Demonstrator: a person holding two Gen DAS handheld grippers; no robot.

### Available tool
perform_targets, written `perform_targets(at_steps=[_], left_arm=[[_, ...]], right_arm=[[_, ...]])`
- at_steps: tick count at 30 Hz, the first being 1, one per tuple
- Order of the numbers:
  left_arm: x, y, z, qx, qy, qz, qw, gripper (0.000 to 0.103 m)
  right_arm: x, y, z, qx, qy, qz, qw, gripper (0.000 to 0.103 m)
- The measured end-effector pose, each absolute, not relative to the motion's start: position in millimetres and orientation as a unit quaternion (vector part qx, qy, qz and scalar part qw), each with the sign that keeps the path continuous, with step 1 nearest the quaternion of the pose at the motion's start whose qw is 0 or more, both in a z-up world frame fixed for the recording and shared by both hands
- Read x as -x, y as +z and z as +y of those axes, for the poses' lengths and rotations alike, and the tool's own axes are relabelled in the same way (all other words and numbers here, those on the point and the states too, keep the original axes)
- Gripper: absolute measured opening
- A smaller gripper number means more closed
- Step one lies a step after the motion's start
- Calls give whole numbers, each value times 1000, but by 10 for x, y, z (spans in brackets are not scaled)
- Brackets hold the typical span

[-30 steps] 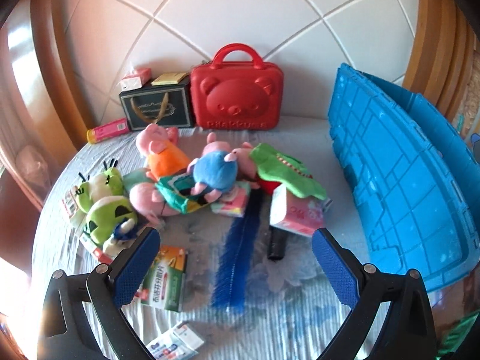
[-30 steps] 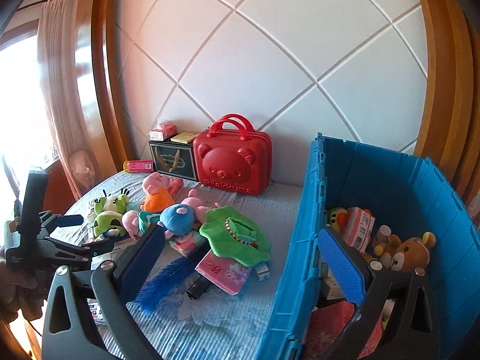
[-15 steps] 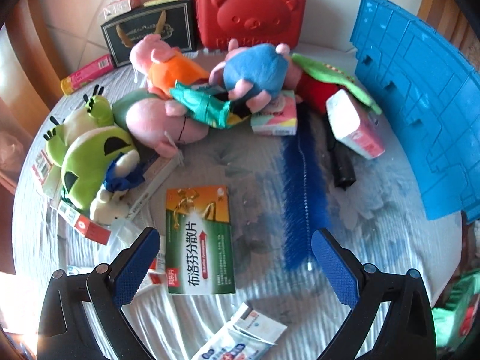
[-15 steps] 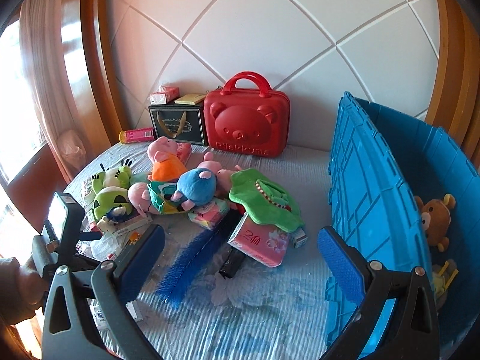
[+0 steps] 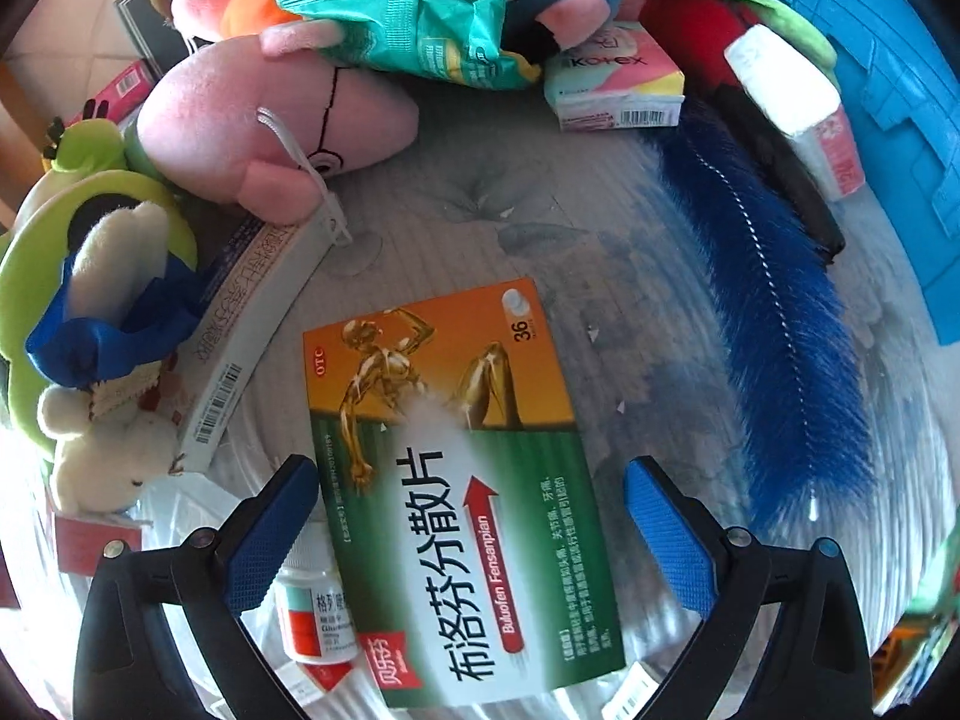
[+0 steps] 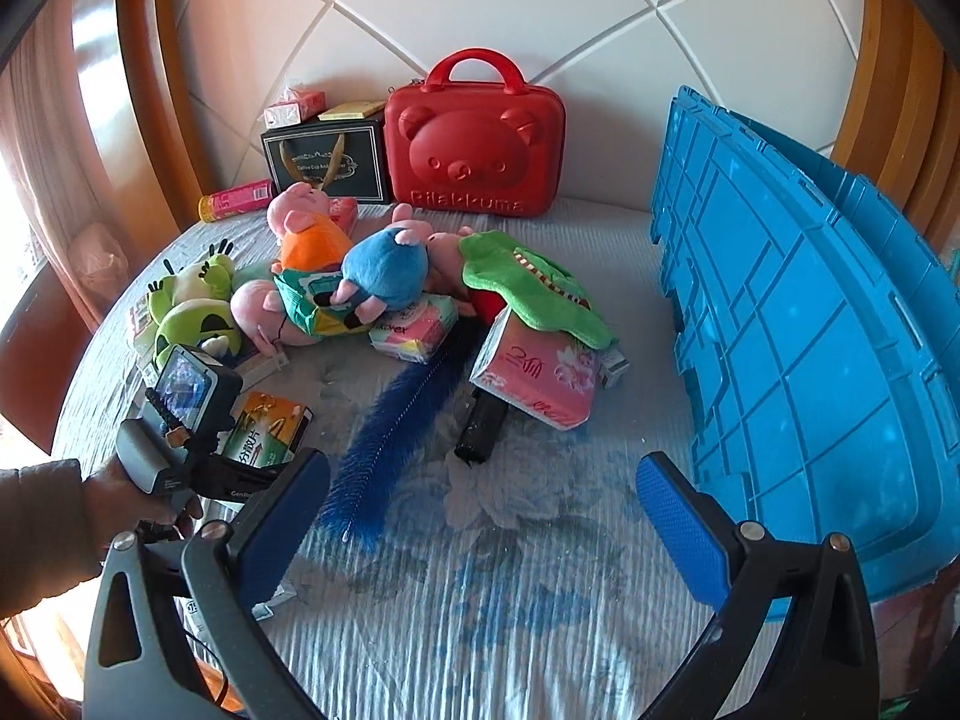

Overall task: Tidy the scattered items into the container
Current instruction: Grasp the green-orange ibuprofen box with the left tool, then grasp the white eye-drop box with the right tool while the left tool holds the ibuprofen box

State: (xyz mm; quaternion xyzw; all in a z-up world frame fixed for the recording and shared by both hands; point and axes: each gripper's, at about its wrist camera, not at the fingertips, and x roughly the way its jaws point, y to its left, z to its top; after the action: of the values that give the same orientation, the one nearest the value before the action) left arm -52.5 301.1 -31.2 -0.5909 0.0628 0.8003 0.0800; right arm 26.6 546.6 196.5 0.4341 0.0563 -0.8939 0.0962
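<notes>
My left gripper [image 5: 471, 516] is open, low over a green and orange medicine box [image 5: 456, 480] that lies flat between its fingers; the box also shows in the right wrist view [image 6: 267, 435]. A small white pill bottle [image 5: 315, 612] lies by the left finger. My right gripper [image 6: 480, 516] is open and empty above the bed, left of the blue crate [image 6: 798, 354]. Scattered plush toys [image 6: 384, 267], a blue feather duster [image 6: 399, 423], a pink tissue pack [image 6: 534, 375] and a green snack bag [image 5: 414, 30] lie on the bed.
A red bear case [image 6: 474, 141] and a black gift box [image 6: 324, 159] stand against the headboard. A long white box [image 5: 252, 324] and a green plush [image 5: 90, 228] lie left of the medicine box. The person's hand [image 6: 120, 498] holds the left gripper.
My left gripper has dropped down and forward onto the medicine box, which now sits between its fingers. My right gripper has swung left, away from the crate's inside, and lowered.
</notes>
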Motion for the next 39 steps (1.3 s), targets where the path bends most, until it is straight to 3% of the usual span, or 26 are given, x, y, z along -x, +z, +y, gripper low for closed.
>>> perform_targets(at_steps=[5, 7, 10, 28, 30, 33, 39], left_arm=[[466, -438, 3025, 586, 801, 68, 98, 102], [440, -416, 3019, 575, 809, 65, 100, 93], [394, -359, 2988, 565, 816, 53, 107, 92], [-61, 602, 2253, 492, 866, -12, 94, 92], [-129, 646, 2172, 489, 867, -18, 91, 92], [-205, 668, 2091, 487, 869, -22, 85, 92], [-290, 642, 2000, 488, 868, -36, 80, 92]], right_arm=[[-344, 1792, 5300, -449, -886, 60, 103, 103], [-379, 1734, 5230, -450, -884, 61, 112, 103], [-412, 1612, 5114, -453, -879, 65, 133, 103], [-609, 443, 4064, -486, -819, 147, 266, 103], [-633, 268, 3950, -498, -807, 158, 277, 95], [-652, 39, 3837, -520, -789, 168, 281, 69], [-675, 6, 3726, -520, -783, 162, 299, 68]])
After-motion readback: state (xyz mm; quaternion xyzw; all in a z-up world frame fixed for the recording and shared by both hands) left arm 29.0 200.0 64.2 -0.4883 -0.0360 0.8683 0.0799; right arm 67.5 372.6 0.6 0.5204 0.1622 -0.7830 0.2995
